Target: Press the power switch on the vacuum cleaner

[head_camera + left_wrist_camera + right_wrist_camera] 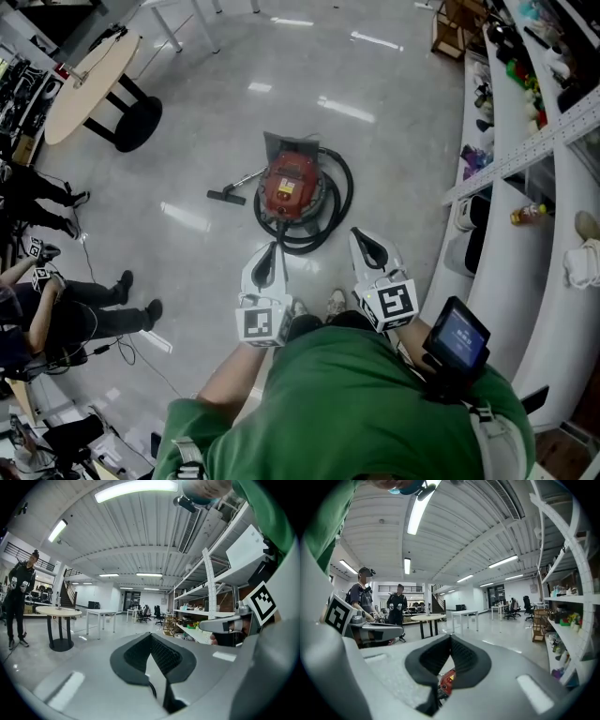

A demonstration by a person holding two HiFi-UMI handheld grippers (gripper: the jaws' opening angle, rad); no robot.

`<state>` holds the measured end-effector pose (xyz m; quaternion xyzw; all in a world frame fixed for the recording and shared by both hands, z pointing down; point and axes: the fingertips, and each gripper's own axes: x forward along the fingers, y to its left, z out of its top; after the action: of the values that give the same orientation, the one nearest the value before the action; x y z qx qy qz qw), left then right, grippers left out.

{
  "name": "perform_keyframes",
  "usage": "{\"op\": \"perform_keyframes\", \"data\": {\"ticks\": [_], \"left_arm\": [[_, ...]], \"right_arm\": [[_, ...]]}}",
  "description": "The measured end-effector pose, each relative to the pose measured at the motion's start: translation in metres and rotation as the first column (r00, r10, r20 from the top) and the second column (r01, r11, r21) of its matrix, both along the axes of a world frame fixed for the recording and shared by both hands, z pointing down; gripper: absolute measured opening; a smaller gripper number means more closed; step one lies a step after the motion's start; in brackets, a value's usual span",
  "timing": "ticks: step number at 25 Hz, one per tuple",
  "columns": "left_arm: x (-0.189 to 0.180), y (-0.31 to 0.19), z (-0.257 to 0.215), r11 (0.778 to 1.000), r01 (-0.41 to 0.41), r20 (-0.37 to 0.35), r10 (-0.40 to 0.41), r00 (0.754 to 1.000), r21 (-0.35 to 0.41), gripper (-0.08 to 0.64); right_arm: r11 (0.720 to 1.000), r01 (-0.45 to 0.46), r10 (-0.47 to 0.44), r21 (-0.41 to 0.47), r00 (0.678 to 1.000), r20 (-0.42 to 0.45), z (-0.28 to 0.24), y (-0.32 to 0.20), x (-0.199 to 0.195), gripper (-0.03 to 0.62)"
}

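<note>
1. Head view: the red vacuum cleaner [289,187] sits on the pale floor ahead of the person in the green top [347,394]. Its black hose [339,202] is looped round it, and the floor nozzle [226,197] lies just to its left. The left gripper [273,251] and right gripper [359,236] are held side by side, both pointing towards the vacuum cleaner but clear of it, not touching. The power switch is too small to pick out from here. A round table [89,75] stands far off to the left, and shelving [525,150] runs down the right.

2. Left gripper view: the two dark jaws meet at their tips with nothing caught between them. Beyond them the camera looks out across the room at the round table [58,612], a person standing in dark clothes [18,602] and the shelving [206,606].

3. Right gripper view: these jaws are also closed tip to tip and hold nothing. In the narrow gap below the tips a patch of the red vacuum cleaner [447,681] shows, lying beyond the jaws rather than between them. Two people [397,606] stand at the left, near the round table [426,618].
</note>
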<state>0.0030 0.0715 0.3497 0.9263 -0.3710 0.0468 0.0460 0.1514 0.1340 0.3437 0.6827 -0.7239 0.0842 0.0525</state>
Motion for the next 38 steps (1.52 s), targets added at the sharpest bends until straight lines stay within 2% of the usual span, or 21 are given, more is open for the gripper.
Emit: {"op": "perform_keyframes", "data": {"ticks": [10, 27, 38], "left_arm": [[-0.001, -0.001, -0.005, 0.998, -0.064, -0.015, 0.064, 0.998, -0.01, 0.008], [-0.004, -0.007, -0.002, 0.996, -0.079, -0.024, 0.079, 0.997, -0.03, 0.008], [-0.023, -0.012, -0.001, 0.996, -0.084, -0.031, 0.083, 0.996, -0.043, 0.008]], "right_arm": [[0.999, -0.053, 0.053, -0.001, 0.999, -0.002, -0.007, 0.008, -0.012, 0.002], [0.997, -0.074, 0.074, 0.002, 0.997, -0.009, -0.009, 0.005, -0.015, 0.002], [0.997, -0.075, 0.075, -0.007, 0.997, -0.022, -0.009, 0.004, -0.034, 0.002]]}}
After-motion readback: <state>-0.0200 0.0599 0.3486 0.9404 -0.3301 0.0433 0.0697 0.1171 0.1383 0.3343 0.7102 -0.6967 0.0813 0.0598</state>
